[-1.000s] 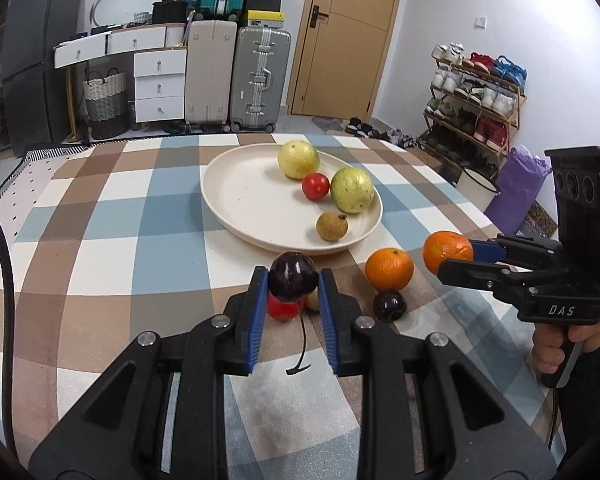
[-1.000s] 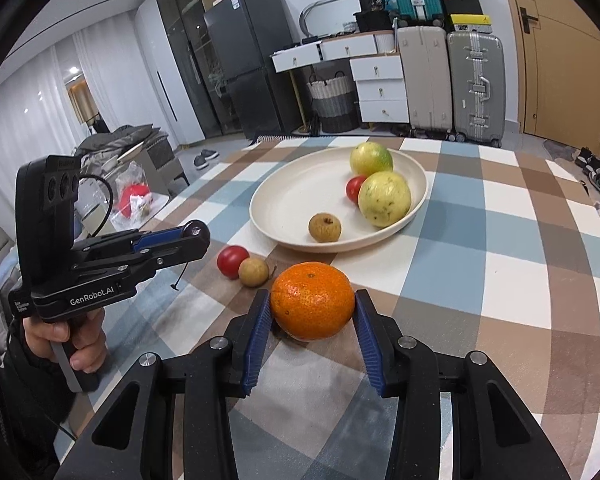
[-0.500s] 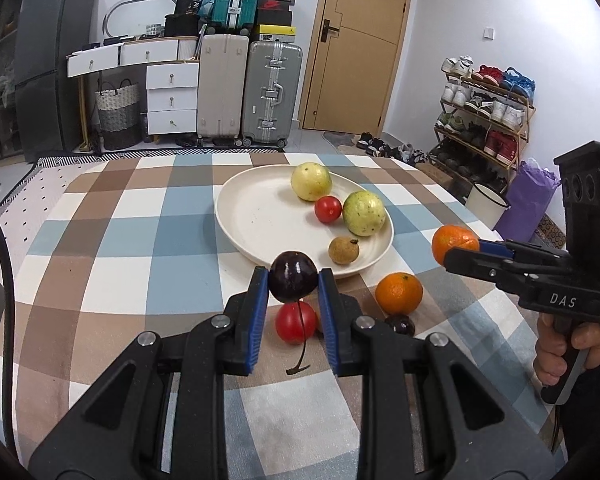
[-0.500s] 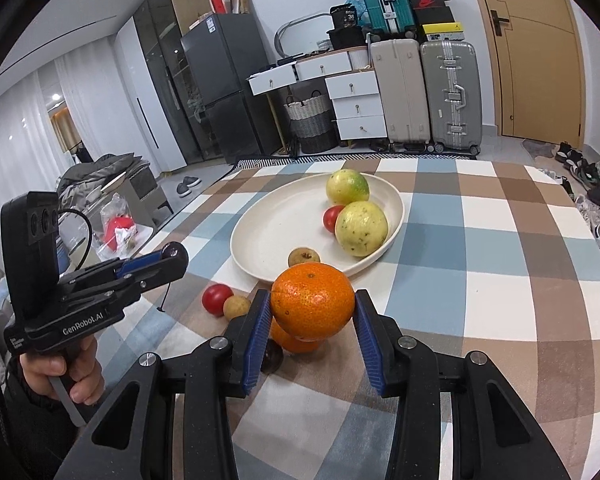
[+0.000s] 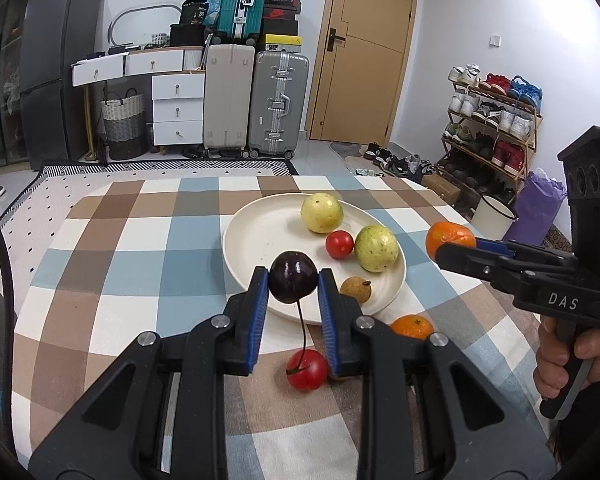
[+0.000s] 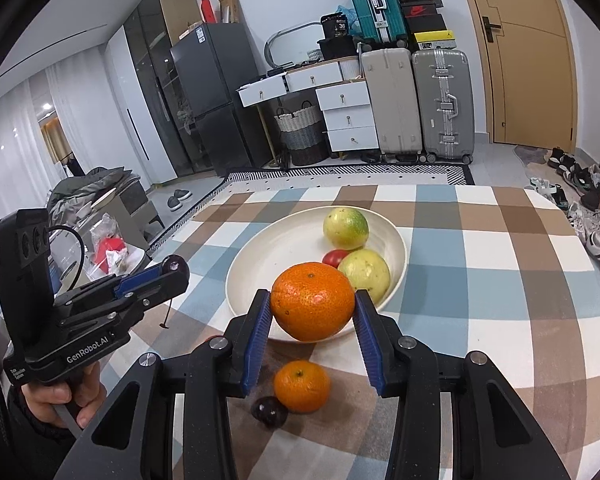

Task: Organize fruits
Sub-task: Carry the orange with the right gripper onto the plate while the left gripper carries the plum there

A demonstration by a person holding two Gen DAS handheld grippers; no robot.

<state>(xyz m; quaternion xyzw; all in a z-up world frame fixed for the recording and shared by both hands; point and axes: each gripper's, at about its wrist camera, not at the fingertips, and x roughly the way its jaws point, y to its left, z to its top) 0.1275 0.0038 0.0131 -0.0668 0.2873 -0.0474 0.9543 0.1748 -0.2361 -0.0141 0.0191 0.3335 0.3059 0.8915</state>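
The left gripper (image 5: 293,285) has its jaws clamped on a dark cherry (image 5: 293,281), held in the air above the near edge of the plate (image 5: 260,240); the cherry's stem hangs down between the fingers. Below it, on the checked tablecloth (image 5: 120,260) near the table's front edge, lies a red cherry tomato (image 5: 307,369). On the cream plate rest two yellow-green round fruits (image 5: 322,213) (image 5: 376,248), a second red tomato (image 5: 339,244) between them, and a small brown fruit (image 5: 355,289) at the plate's near rim. A small orange (image 5: 412,326) sits on the cloth just beside that rim, with another dark cherry (image 6: 269,411) touching or nearly touching it. Further right, the right gripper (image 6: 312,307) has its jaws clamped on a large orange (image 6: 312,306), raised above the plate's near-right edge.
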